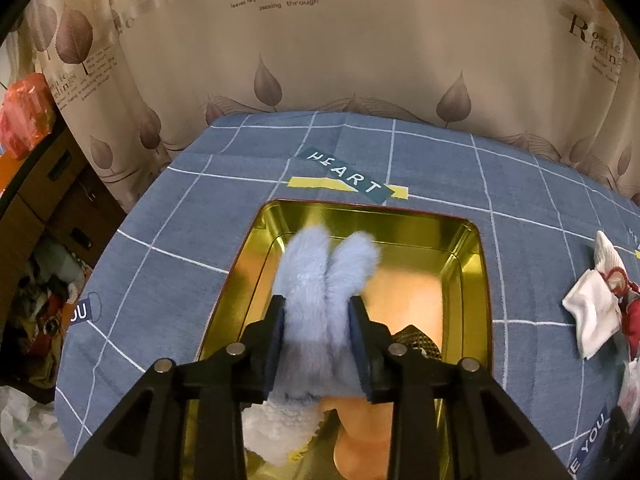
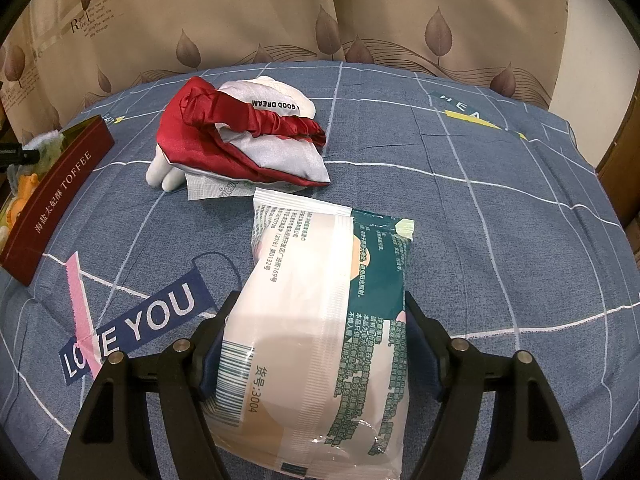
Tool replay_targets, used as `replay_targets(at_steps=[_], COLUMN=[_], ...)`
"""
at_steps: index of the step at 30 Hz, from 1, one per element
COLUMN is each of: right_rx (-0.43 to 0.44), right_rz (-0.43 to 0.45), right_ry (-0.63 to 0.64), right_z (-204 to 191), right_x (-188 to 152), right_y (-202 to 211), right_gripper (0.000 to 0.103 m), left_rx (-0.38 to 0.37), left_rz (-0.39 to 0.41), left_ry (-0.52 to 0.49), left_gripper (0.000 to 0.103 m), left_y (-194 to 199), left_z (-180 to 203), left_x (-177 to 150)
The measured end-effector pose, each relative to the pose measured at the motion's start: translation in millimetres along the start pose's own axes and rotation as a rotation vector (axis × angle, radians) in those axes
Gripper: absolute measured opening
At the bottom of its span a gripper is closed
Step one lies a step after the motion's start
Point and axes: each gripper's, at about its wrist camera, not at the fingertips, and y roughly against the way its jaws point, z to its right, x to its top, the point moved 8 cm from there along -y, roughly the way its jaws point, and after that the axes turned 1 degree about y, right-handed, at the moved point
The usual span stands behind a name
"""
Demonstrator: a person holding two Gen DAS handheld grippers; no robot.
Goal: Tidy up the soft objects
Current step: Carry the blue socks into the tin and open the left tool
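Fluffy pale-blue fur was what the left gripper point(image 1: 318, 332) had between its pads: a blue plush toy point(image 1: 320, 280) with two long ears poking up, hanging over the gold-lined toffee tin point(image 1: 468, 240). The pads sat right against the fur on both sides, but I couldn't tell if they were really squeezing or already letting go. In the tin under it were something white and woolly point(image 1: 276, 420) and a smooth orange soft piece point(image 1: 360, 432), so I'd say the sorting was well underway.

The right gripper point(image 2: 316, 344) was clamped on a crinkly plastic tissue pack point(image 2: 320, 320), white and teal with a barcode, its far end resting on the blue checked bedsheet point(image 2: 520, 220). Further toward the sheet's far edge lay a shiny red-and-white satin eye mask point(image 2: 248, 136) with a ruched strap, sitting on a white glove point(image 2: 160, 174) and a small sachet point(image 2: 208, 190). The tin's maroon side point(image 2: 56, 204) sat at the left edge.

Still left, by my guess: the pack, mask, glove and sachet.
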Motion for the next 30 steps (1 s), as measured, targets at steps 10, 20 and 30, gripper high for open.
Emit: replay_targets(at_steps=[10, 20, 30], right_rx=[0.000, 0.000, -0.001], right_rz=[0.000, 0.000, -0.002], right_ry=[0.000, 0.000, 0.000], right_z=[-0.2, 0.1, 0.9], right_x=[-0.3, -0.2, 0.1], right_y=[-0.1, -0.2, -0.9], right_gripper=[0.072, 0.072, 0.072], left_rx=[0.001, 0.022, 0.078], left_rz=[0.021, 0.107, 0.191], left_ry=[-0.022, -0.034, 0.015], left_gripper=[0.035, 0.036, 0.041], left_y=[12.1, 53.7, 96.1], left_z=[3.1, 5.0, -19.2], left_x=[-2.8, -13.2, -55.7])
